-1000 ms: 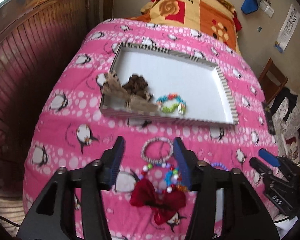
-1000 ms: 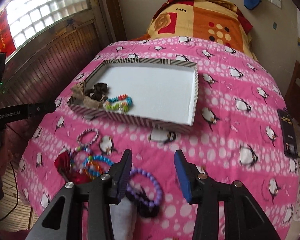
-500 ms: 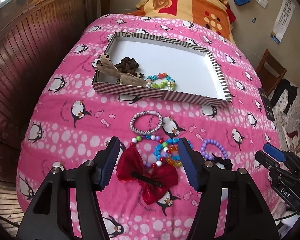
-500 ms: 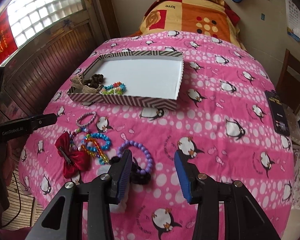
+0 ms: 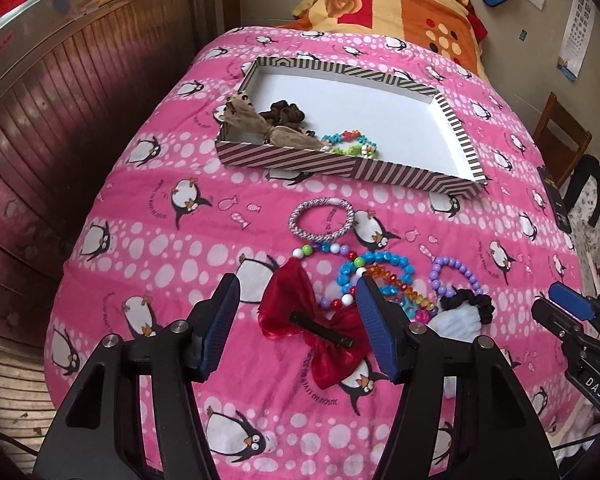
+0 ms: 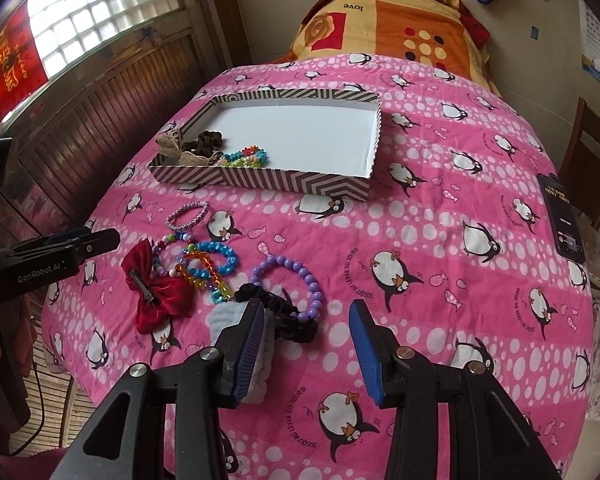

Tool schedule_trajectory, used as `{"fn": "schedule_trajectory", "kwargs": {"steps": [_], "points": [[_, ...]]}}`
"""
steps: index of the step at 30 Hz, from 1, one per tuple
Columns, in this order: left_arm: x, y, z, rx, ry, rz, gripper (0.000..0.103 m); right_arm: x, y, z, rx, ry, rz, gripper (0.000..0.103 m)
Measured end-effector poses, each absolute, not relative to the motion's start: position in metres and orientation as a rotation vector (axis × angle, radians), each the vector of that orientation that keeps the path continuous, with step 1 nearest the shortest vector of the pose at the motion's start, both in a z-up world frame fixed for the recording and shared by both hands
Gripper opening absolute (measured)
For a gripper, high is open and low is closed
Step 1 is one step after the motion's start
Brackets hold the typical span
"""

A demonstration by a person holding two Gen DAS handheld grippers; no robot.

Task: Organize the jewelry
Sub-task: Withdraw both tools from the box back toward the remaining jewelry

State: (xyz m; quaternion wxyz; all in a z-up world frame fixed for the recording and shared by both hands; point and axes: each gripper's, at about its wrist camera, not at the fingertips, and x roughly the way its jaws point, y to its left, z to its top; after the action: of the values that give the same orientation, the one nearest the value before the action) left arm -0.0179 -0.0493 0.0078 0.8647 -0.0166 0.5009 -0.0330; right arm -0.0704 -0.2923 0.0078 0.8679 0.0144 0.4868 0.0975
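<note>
A striped shallow box [image 5: 340, 166] [image 6: 260, 178] lies on the pink penguin bedspread; it holds a tan bow, a brown scrunchie and a green-blue bracelet [image 5: 350, 142]. In front of it lie a silver-pink bracelet [image 5: 322, 218], a red bow clip [image 5: 320, 330] [image 6: 156, 288], blue and multicolour bead bracelets [image 5: 376, 272], a purple bead bracelet [image 6: 296, 280] and a black scrunchie [image 6: 288, 316]. My left gripper [image 5: 298, 324] is open, its jaws either side of the red bow. My right gripper [image 6: 306, 344] is open and empty, just right of the black scrunchie.
A white fluffy item [image 6: 228, 320] lies by the scrunchie. A black phone [image 6: 562, 216] lies at the bed's right edge. A wooden wall panel [image 5: 80, 100] runs along the left, a chair [image 5: 560, 140] stands at the right, an orange pillow [image 6: 388, 24] is at the head.
Both grippers have pulled back from the box toward the bed's near end and lowered toward the loose jewelry. My left gripper's jaws now straddle the red bow. Both stayed open.
</note>
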Motion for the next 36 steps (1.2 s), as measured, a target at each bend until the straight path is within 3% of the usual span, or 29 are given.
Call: {"fn": "schedule_trajectory", "kwargs": {"steps": [30, 36], "points": [[-0.018, -0.048, 0.006, 0.001, 1.032, -0.03, 0.06, -0.063, -0.287, -0.002, 0.021, 1.049, 0.216, 0.043], [-0.008, -0.027, 0.001, -0.142, 1.097, -0.097, 0.06, -0.062, -0.287, -0.004, 0.022, 1.053, 0.215, 0.043]]}}
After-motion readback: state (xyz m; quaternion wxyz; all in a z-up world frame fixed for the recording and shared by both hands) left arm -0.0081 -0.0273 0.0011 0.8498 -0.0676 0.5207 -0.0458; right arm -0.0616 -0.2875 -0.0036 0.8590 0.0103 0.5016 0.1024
